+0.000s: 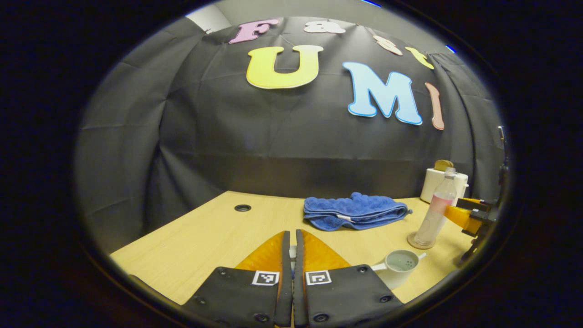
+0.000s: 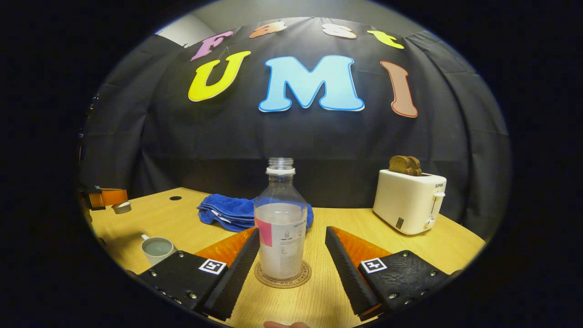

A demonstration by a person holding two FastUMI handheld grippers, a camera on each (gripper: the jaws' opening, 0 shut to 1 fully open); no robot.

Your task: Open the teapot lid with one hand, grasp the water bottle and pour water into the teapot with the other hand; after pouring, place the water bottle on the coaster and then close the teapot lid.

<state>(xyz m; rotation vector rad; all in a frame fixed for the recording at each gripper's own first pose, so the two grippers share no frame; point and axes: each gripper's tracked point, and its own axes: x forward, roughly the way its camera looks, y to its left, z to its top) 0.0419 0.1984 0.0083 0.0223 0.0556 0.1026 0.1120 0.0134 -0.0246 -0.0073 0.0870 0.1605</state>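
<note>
Teapot [image 1: 397, 266], a small pale ceramic vessel with an open top, sat at the lower right of the left gripper view and at the lower left of the right gripper view, its lid off. We judged the opening step complete. In the right gripper view a small round pale lid [image 2: 121, 207] showed at the far left between the tips of the left gripper [image 2: 109, 200]. In the left gripper view that gripper's fingers stood nearly together at bottom centre, a small pale object just visible between the tips; we took them as clamped on the lid.

We found the clear plastic water bottle [image 2: 280, 228], uncapped and partly filled, upright on the round cork coaster [image 2: 283, 279] at lower centre of the right gripper view. The right gripper [image 2: 291, 255] had its fingers spread wide, one on each side of the bottle, the left-hand one close against it, the other apart.

We judged pouring and bottle placement done. Closing the lid remained.

Behind stood a folded blue towel [image 2: 230, 212] and a white toaster [image 2: 410, 200] on the wooden table [image 2: 328, 300].
</note>
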